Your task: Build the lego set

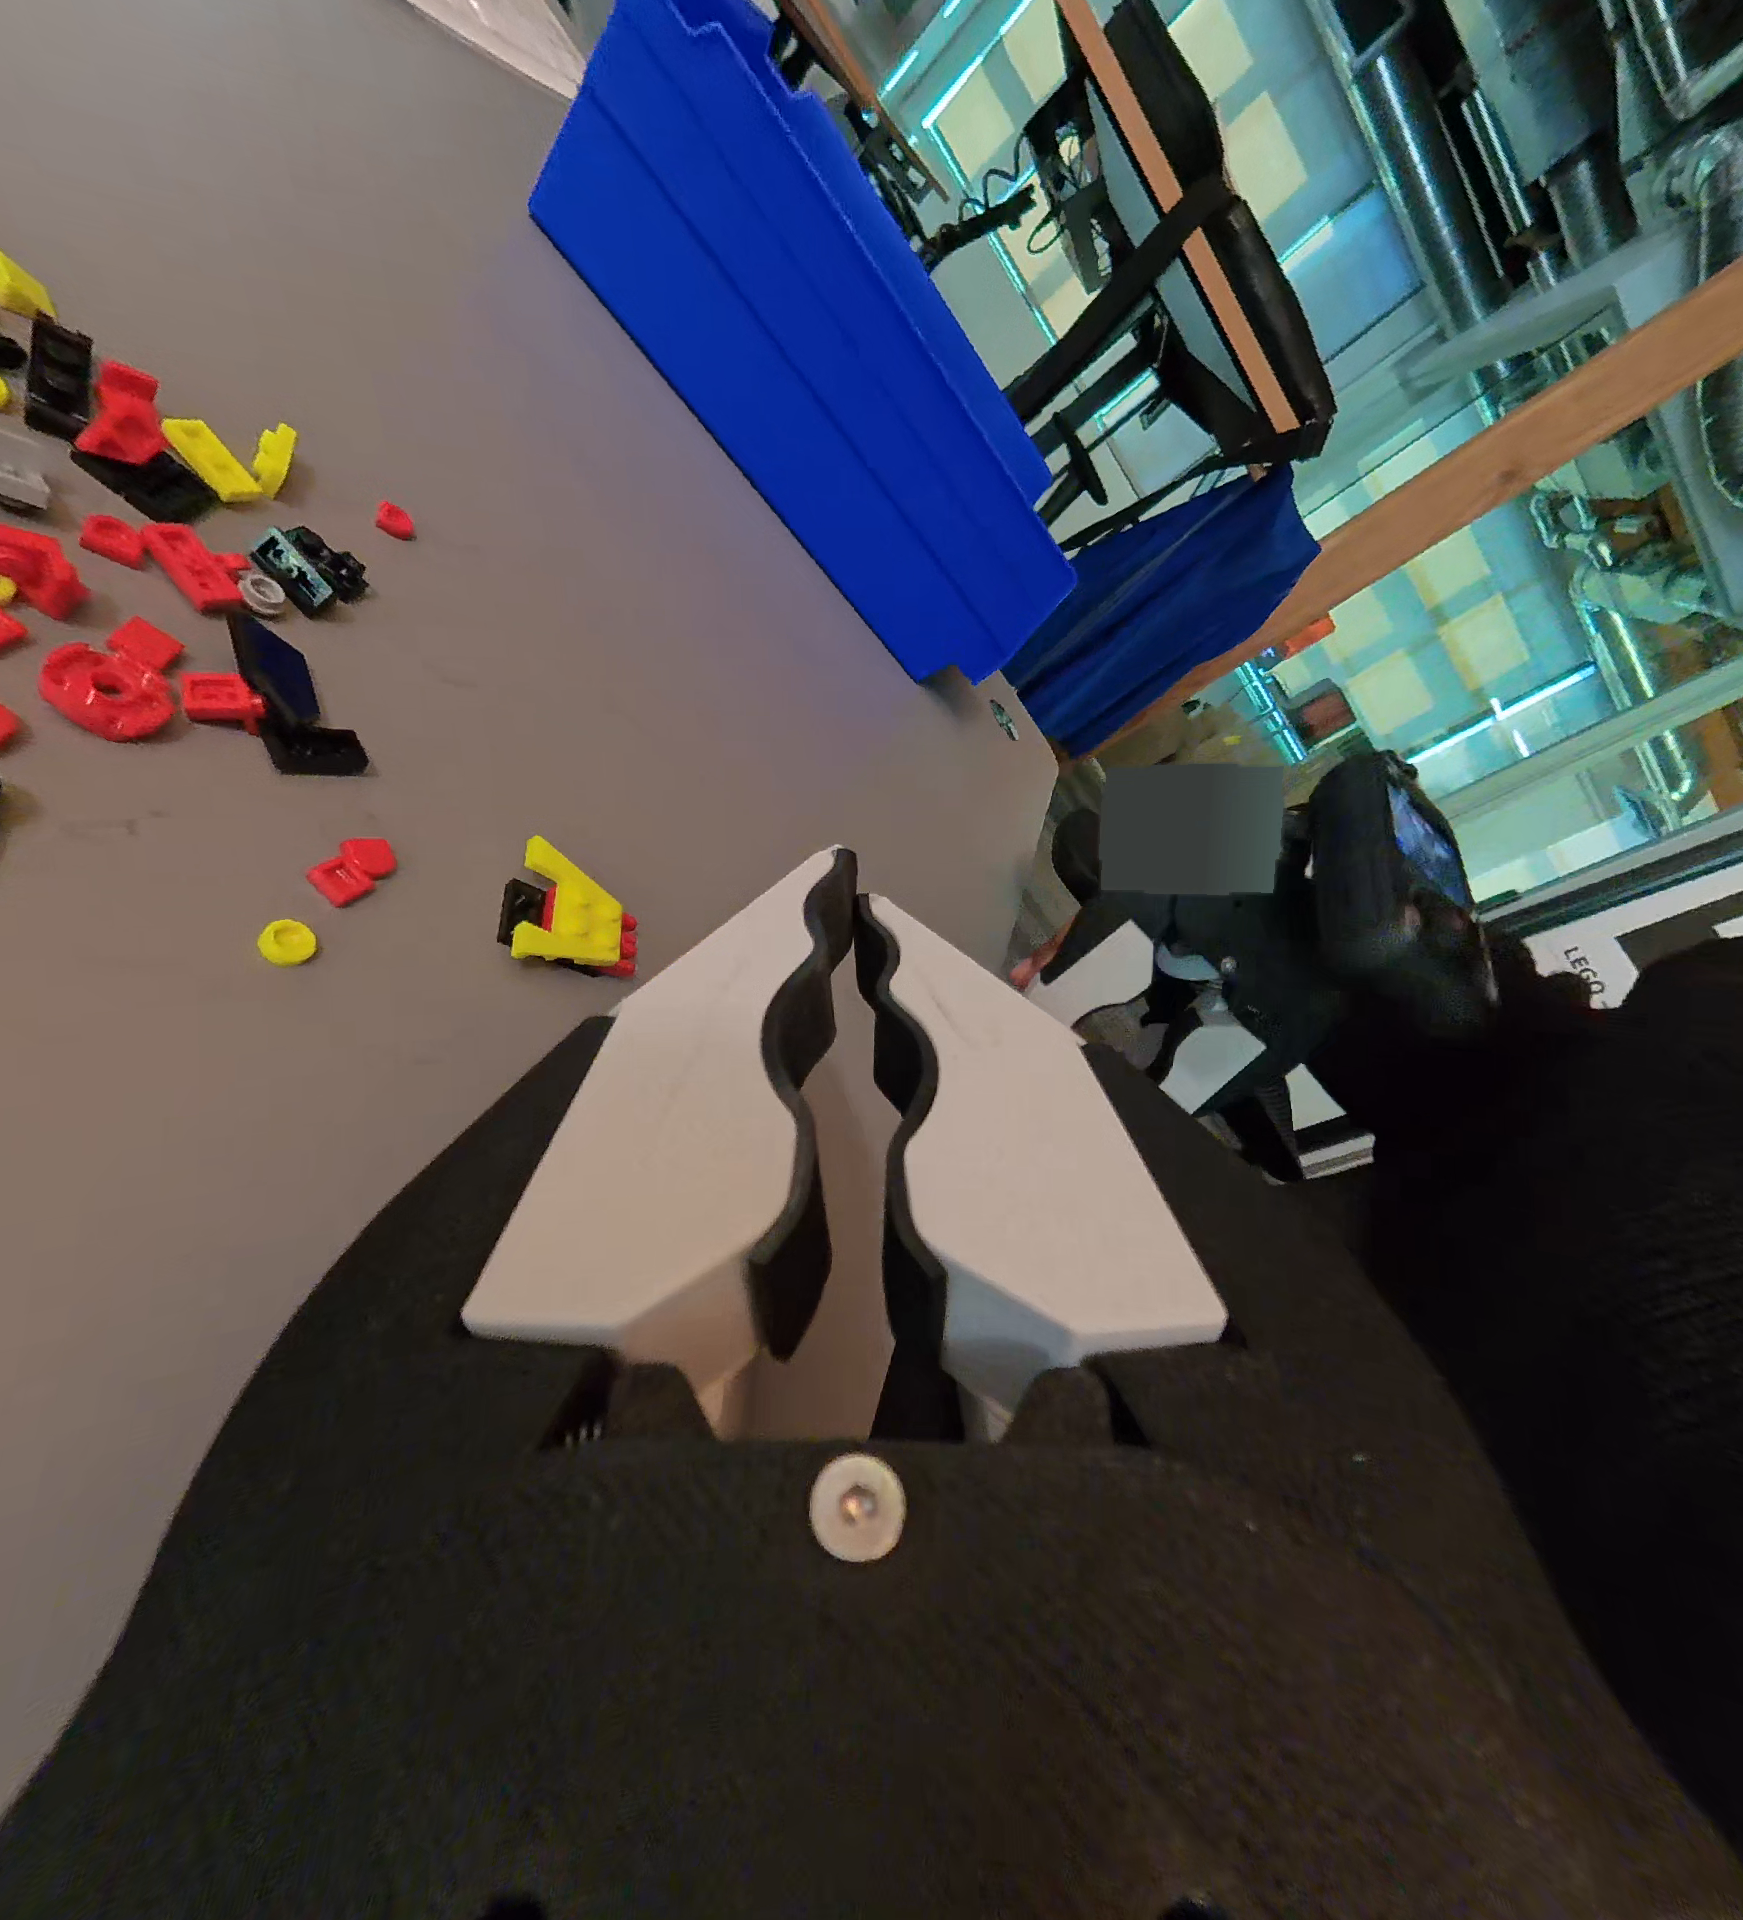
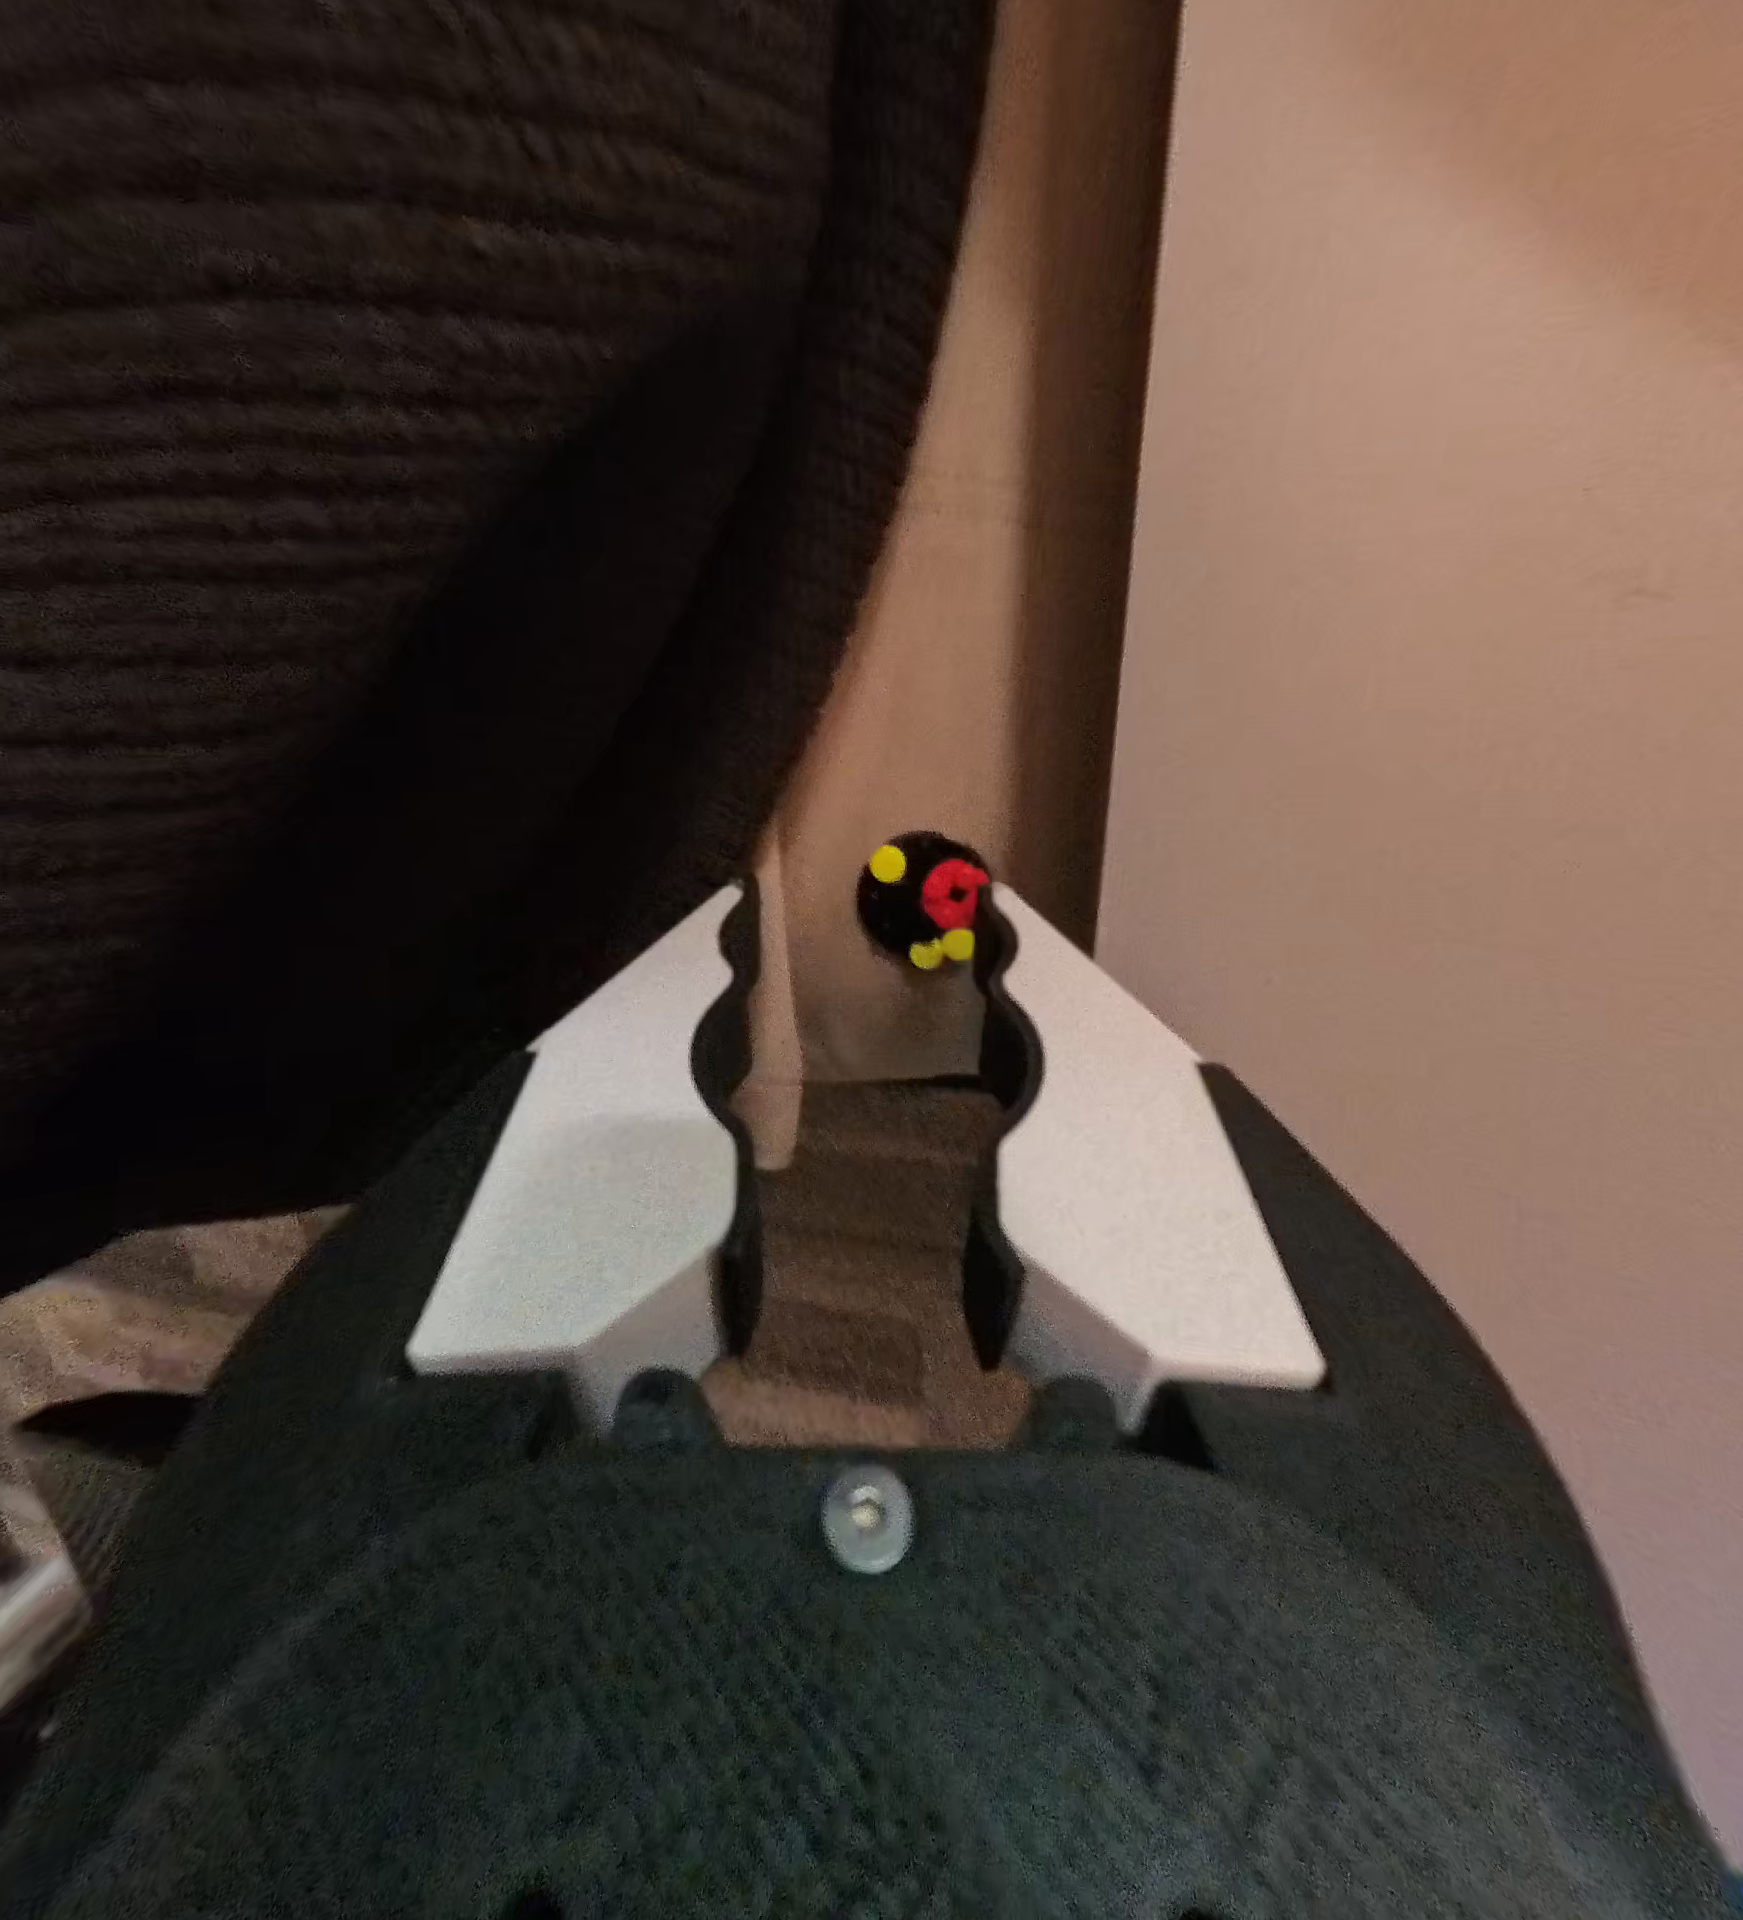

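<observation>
Here the right gripper (image 2: 867, 914) (jaws apart) has a small lego piece (image 2: 924, 899) against one fingertip.

Black textured housings, white wedge fingers (image 1: 701, 1122) with wavy black pads (image 2: 1002, 1039), silver centre screw (image 1: 856, 1507); dark ribbed sleeve (image 2: 327, 520).

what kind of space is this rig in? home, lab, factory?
Probably a lab or workshop, not a home. Loose lego pieces lie on a grey table beside a blue bin; behind are exposed metal ducts and glass partitions.
</observation>
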`<state>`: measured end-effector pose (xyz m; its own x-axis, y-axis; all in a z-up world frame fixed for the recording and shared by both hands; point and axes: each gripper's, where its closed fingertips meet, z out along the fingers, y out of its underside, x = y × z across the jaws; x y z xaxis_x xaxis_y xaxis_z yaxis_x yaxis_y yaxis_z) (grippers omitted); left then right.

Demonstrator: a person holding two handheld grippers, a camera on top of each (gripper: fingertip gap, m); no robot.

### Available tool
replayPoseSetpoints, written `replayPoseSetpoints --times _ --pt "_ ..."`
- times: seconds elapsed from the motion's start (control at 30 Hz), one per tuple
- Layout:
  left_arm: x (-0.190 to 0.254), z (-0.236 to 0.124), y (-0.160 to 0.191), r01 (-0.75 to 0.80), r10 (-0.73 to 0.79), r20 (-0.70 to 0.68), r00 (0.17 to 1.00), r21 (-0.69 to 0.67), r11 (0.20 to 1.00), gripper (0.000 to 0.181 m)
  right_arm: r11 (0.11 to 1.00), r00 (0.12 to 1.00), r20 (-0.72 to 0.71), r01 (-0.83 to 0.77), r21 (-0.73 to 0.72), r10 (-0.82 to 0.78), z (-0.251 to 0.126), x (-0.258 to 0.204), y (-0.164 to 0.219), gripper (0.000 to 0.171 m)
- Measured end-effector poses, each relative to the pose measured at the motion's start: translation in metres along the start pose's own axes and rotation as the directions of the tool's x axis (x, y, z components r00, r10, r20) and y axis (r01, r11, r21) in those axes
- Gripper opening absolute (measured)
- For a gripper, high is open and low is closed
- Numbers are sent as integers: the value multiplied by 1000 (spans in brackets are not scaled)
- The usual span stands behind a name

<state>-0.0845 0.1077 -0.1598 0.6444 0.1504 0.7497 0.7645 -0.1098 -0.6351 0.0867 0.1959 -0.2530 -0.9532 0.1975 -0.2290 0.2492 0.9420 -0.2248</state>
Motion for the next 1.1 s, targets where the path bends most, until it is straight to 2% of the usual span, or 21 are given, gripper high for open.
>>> replayPoseSetpoints --times 0.03,0.13,0.2,0.37,0.5,0.57,0.7,0.9,1.03,1.1 --pt "1 0 0 -10 10 4 1000 1 1000 0 999 1000 -16 16 -38 -17 3 1 2 40" --pt "2 1 1 -34 34 15 999 -1 999 0 993 998 -26 59 -106 -62 16 3 5 38" --pt "3 1 1 -41 41 21 999 -2 999 0 980 996 -44 69 -186 -79 21 7 14 26" --pt "3 -1 2 -46 46 25 999 -1 999 0 976 989 -98 93 -197 -114 22 9 16 28" --pt "4 -4 7 -25 25 20 999 -1 1000 0 978 986 -123 87 -189 -111 20 3 15 21" --pt "6 -7 11 -11 11 16 1000 4 1000 0 981 986 -128 86 -174 -109 22 -7 12 24" --pt "12 -14 17 3 -3 7 1000 15 1000 0 967 963 -209 124 -223 -172 27 -9 15 42" --pt "20 -20 24 -5 4 1 1000 20 1000 0 951 975 -167 94 -295 -148 35 -16 22 44" --pt "21 -20 24 -11 11 3 1000 20 1000 0 930 966 -182 110 -350 -182 39 -15 29 28" --pt "21 -19 25 -16 16 7 1000 19 1000 0 938 963 -201 107 -329 -180 37 -13 26 26"
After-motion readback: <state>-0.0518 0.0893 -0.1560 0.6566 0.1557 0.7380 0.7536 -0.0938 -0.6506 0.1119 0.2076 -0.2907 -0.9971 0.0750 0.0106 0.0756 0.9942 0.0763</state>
